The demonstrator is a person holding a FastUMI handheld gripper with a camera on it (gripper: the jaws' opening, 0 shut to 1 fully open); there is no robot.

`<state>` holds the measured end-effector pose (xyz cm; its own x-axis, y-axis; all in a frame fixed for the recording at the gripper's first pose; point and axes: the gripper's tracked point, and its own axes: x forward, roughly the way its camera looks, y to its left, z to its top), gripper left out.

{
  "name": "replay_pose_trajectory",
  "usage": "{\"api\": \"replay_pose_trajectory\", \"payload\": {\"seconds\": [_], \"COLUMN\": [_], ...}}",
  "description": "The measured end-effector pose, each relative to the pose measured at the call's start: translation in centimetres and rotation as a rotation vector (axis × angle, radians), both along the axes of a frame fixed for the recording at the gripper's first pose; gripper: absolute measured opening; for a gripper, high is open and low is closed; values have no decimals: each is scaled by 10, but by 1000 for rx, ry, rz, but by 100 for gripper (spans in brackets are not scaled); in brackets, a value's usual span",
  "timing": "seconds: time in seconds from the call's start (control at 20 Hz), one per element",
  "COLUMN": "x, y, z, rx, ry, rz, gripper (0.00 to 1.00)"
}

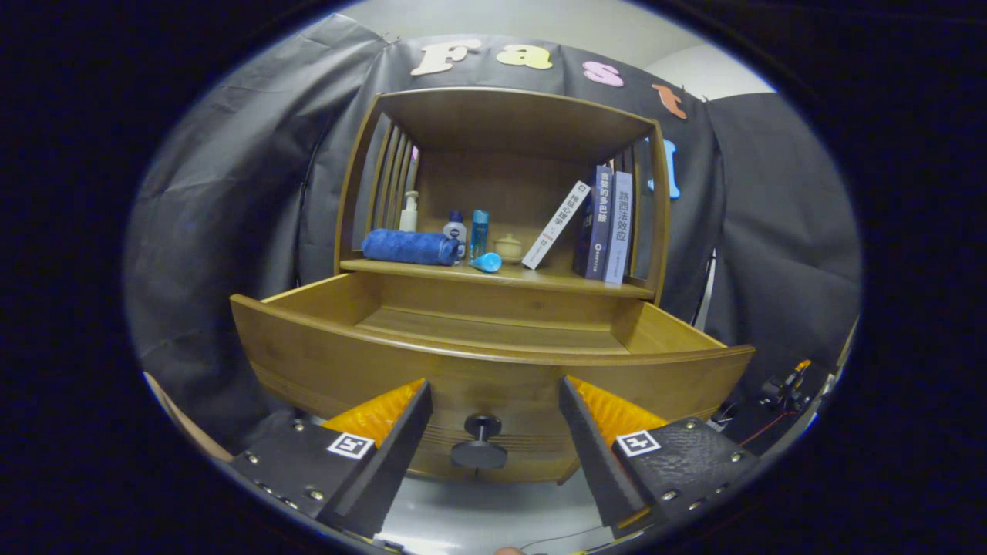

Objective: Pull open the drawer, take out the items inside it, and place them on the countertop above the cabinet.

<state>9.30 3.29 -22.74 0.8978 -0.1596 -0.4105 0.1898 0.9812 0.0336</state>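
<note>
1. The drawer [493,362] is standing pulled out beneath the countertop [493,276], its knob [480,441] sitting between the spread fingers of the gripper [493,401], touching neither.
2. On the countertop, the rolled towel [409,247] is lying at 9 o'clock, with the pump bottle [409,212] behind it.
3. Two small bottles [466,231] and a small jar [508,247] are standing mid-shelf; a tipped bottle [487,263] is lying before them.
4. At 3 o'clock, the books [605,223] are standing, one leaning book [555,225] resting against them.
</note>
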Motion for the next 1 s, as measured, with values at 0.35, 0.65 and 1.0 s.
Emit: {"api": "replay_pose_trajectory", "payload": {"seconds": [0.35,0.65,1.0], "x": [-1,4,22], "y": [1,-2,-5], "z": [1,0,-3], "rx": [-32,-20,-18], "ry": [-8,-10,-25], "rz": [-20,-13,-9], "gripper": [98,98,99]}}
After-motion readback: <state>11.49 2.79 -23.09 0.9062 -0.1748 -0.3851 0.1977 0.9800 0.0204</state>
